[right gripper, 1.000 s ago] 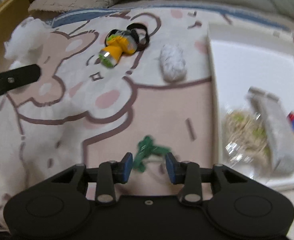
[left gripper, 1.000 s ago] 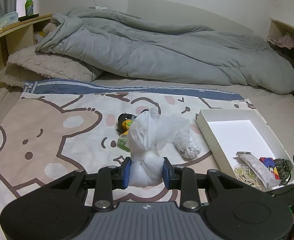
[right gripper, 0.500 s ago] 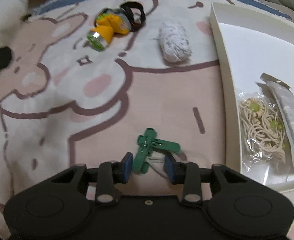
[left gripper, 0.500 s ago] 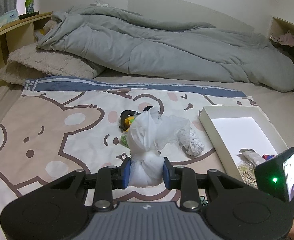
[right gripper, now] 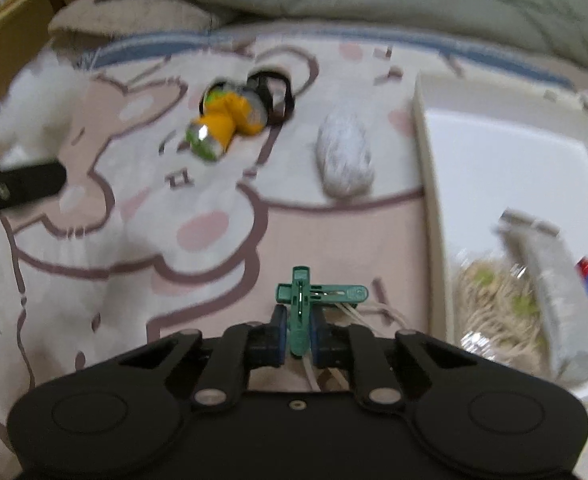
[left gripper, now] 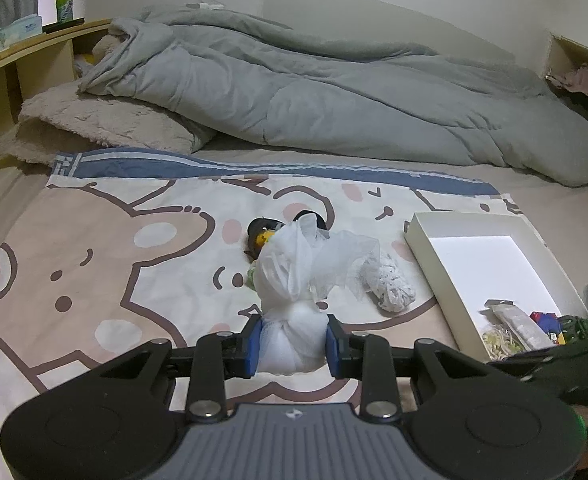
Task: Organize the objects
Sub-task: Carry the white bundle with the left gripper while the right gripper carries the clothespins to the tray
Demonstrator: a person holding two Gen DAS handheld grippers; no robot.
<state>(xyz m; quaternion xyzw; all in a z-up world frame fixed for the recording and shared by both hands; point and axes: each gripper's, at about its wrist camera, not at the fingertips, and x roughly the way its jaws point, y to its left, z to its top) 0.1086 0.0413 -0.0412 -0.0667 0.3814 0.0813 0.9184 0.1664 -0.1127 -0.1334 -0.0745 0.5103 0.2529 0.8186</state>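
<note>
Two items we are carrying toward the white cardboard tray [left gripper: 430, 256]: left gripper [left gripper: 292, 345] clamping a knotted white mesh bundle [left gripper: 294, 336], right gripper [right gripper: 297, 334], jaws just closing, pinching green plastic clothespegs [right gripper: 306, 300].

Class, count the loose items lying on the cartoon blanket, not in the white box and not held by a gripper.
2: the yellow headlamp at the blanket's middle, and the white mesh bundle beside it, nearer the white box. Others may be hidden by the grippers.

Headlamp [left gripper: 262, 237] half hidden behind mesh bundle [left gripper: 294, 312]; right-wrist view motion-blurred.
</note>
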